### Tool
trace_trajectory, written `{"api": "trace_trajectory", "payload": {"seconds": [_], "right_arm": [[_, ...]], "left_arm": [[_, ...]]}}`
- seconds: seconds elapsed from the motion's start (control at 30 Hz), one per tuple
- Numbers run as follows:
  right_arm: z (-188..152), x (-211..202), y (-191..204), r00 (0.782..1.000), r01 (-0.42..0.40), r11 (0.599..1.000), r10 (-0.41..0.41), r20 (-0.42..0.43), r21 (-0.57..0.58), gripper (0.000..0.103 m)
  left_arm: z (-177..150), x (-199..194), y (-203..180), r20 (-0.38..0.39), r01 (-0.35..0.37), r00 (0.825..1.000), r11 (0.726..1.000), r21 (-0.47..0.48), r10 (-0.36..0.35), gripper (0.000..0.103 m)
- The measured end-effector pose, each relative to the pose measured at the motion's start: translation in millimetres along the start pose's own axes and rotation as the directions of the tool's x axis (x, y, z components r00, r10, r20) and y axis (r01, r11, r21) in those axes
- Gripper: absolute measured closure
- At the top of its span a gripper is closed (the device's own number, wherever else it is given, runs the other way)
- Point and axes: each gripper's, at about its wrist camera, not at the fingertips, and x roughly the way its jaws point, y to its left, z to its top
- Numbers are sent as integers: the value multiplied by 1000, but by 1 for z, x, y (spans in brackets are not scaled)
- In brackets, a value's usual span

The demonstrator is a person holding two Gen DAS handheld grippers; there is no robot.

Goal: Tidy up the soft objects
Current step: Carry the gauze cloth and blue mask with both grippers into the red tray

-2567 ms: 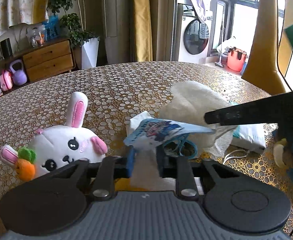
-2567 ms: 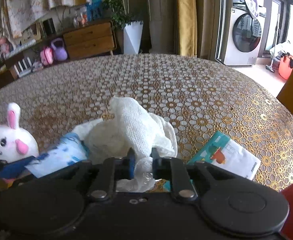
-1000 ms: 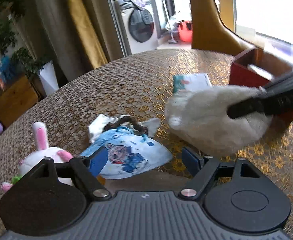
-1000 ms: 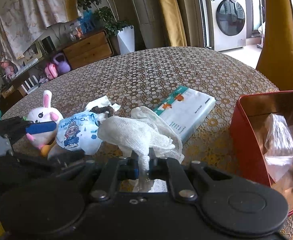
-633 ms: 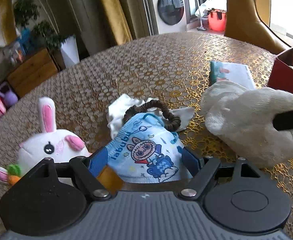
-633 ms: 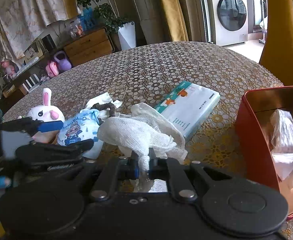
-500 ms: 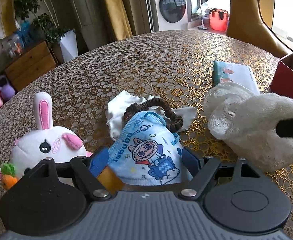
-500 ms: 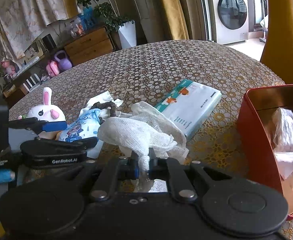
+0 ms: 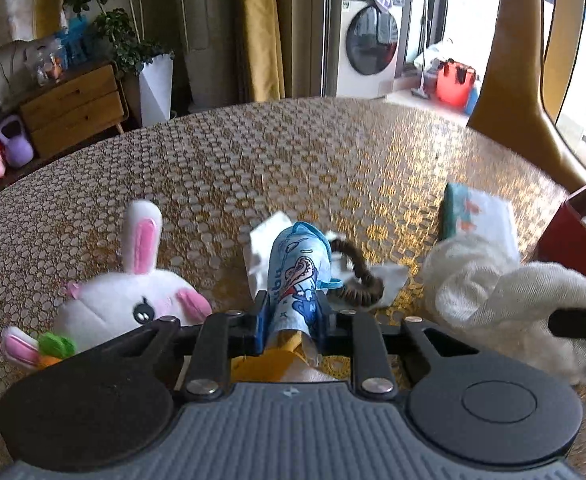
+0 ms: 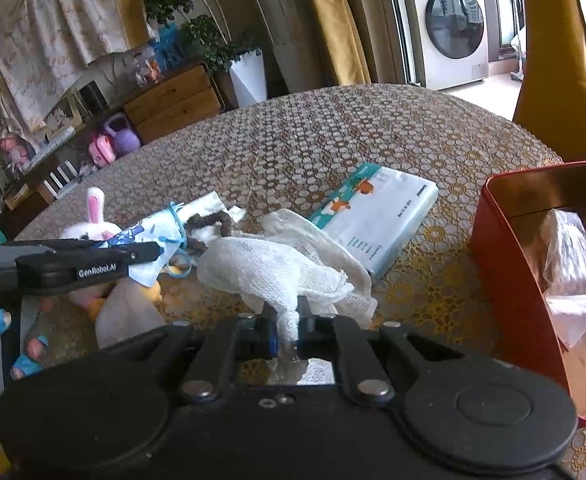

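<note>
Your right gripper (image 10: 284,326) pinches a white gauze cloth (image 10: 277,268) near the tabletop's front edge. The open red metal tin (image 10: 509,280) sits by the right edge. Your left gripper (image 10: 155,250) has just closed on the blue printed face mask (image 10: 153,236) at the left edge.

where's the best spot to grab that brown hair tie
Take the brown hair tie by its raised far arc, coming from above with one finger inside the loop. Its near side lies against the blue face mask, so there is less room there.
</note>
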Motion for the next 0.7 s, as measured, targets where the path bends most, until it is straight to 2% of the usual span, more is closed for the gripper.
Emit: {"api": "trace_trajectory", "payload": {"seconds": [0.37,0.7], "right_arm": [[22,-64,-2,990,-32,998,25,135,56,96],[39,-142,-17,965,29,998,-43,257,55,96]], "left_arm": [[21,-50,-3,56,89,995,995,-54,-86,84],[29,-99,-53,78,201,976,979,39,-203,84]]}}
